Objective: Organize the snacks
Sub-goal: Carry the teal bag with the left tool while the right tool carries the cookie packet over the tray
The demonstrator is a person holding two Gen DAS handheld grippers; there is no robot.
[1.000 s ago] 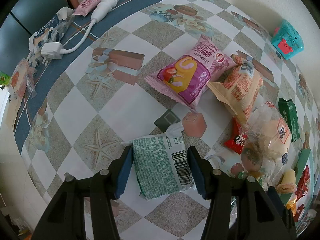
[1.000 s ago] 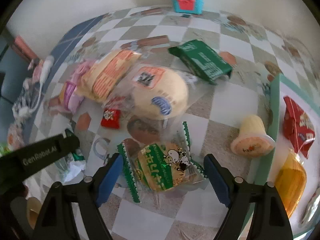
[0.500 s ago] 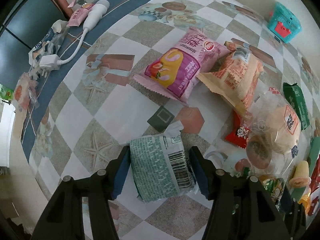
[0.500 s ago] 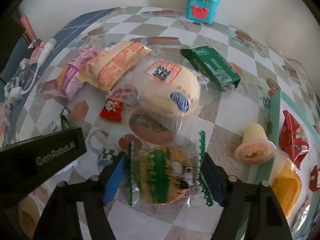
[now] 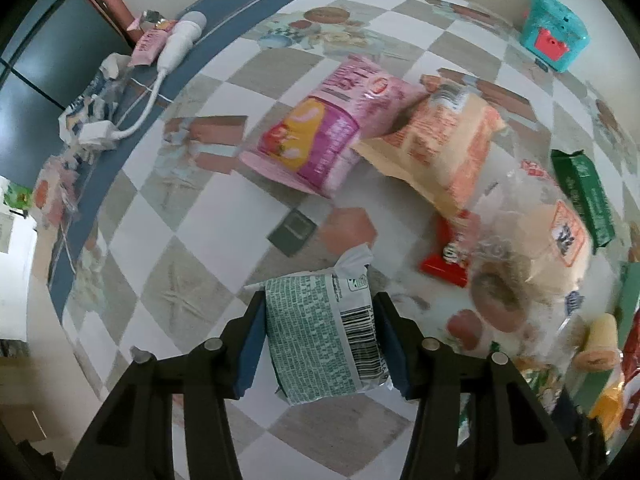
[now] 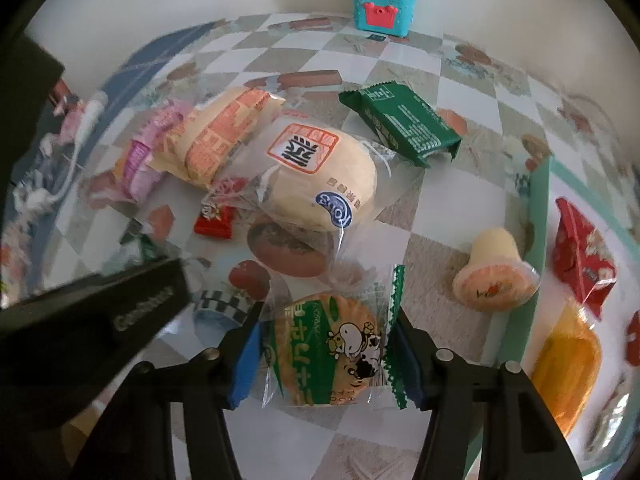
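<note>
My left gripper point(image 5: 320, 340) is shut on a teal-and-white snack packet point(image 5: 320, 332) and holds it above the checked tablecloth. My right gripper point(image 6: 326, 354) is shut on a clear green-edged biscuit packet with a cow on it point(image 6: 332, 346), also lifted. Loose on the table lie a pink bag point(image 5: 320, 136), an orange-printed bag point(image 5: 440, 144), a bun in clear wrap point(image 6: 320, 176), a small red packet point(image 6: 214, 222), a dark green packet point(image 6: 404, 124) and a jelly cup point(image 6: 494, 276). The left gripper's black body point(image 6: 80, 332) shows at the right wrist view's left.
A green-rimmed tray point(image 6: 538, 216) at the right holds a red packet point(image 6: 580, 260) and an orange jelly point(image 6: 568, 364). A teal toy box point(image 6: 384, 2) stands by the back wall. A white charger and cable point(image 5: 120, 128) and wrappers lie at the table's left edge.
Both grippers closed on their packets and lifted them. The right one swung toward the tray; the left one rose and shifted right, blurring the view.
</note>
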